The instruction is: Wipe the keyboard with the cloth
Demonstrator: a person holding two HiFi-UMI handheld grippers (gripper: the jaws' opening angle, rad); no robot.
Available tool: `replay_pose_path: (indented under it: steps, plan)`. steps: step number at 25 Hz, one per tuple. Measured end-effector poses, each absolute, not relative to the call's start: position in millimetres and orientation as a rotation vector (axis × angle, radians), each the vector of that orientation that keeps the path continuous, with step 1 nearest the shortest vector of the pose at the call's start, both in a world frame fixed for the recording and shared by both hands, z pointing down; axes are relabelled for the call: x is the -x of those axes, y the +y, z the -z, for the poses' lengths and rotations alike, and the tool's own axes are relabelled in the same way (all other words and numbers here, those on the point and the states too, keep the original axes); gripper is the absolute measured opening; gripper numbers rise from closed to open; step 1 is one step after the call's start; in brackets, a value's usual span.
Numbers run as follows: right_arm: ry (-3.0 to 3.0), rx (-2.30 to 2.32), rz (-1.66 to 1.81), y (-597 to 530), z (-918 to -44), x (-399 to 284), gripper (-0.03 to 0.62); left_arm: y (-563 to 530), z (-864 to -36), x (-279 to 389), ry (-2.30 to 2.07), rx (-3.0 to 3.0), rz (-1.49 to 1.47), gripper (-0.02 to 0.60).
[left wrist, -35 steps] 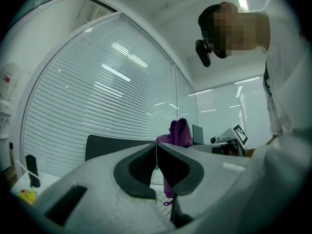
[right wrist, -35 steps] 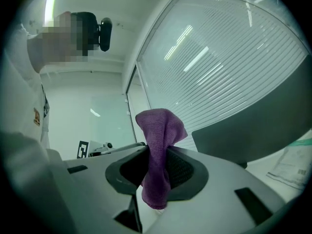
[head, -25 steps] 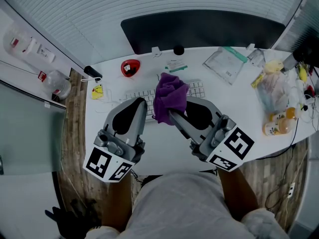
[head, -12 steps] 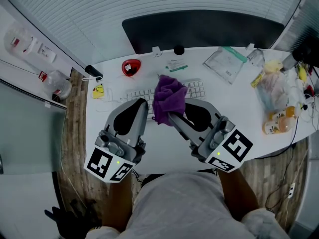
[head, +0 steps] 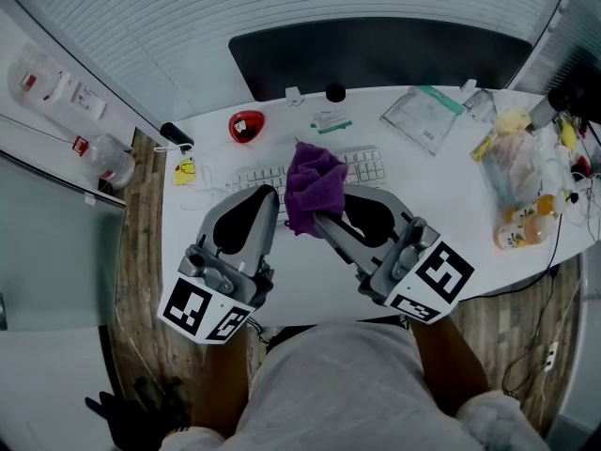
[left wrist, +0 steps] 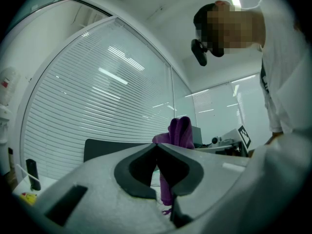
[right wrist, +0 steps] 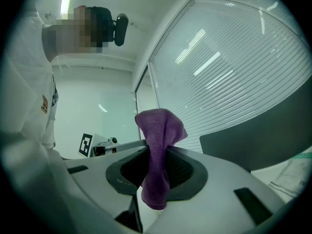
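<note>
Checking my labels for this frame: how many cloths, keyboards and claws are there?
purple cloth: 1
keyboard: 1
claws: 2, the left claw and the right claw
Total: 4

Keyboard point(head: 368, 166): middle hidden under cloth point(head: 315, 184), left part under left gripper point(head: 267, 195); only end key blocks show. Cloth's lower end lost between jaws of right gripper point(head: 319, 217). Left gripper view: cloth's lower half behind closed jaw tips. Clutter point(head: 518, 169) at right end of table point(head: 310, 272) runs off picture's edge. Red object point(head: 246, 127) too small to identify.
</note>
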State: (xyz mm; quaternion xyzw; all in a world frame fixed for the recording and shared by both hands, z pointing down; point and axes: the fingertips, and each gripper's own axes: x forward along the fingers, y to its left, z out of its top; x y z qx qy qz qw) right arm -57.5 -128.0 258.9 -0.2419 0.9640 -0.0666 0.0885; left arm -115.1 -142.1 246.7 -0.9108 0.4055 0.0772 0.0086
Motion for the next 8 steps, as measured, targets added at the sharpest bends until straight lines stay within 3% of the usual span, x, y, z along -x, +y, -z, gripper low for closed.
replay_pose_path:
  steps: [8]
  plan:
    - [2.874, 0.719, 0.197, -125.1, -259.4, 57.6, 0.084, -140.1, -245.7, 113.3, 1.257, 2.849, -0.240, 0.015]
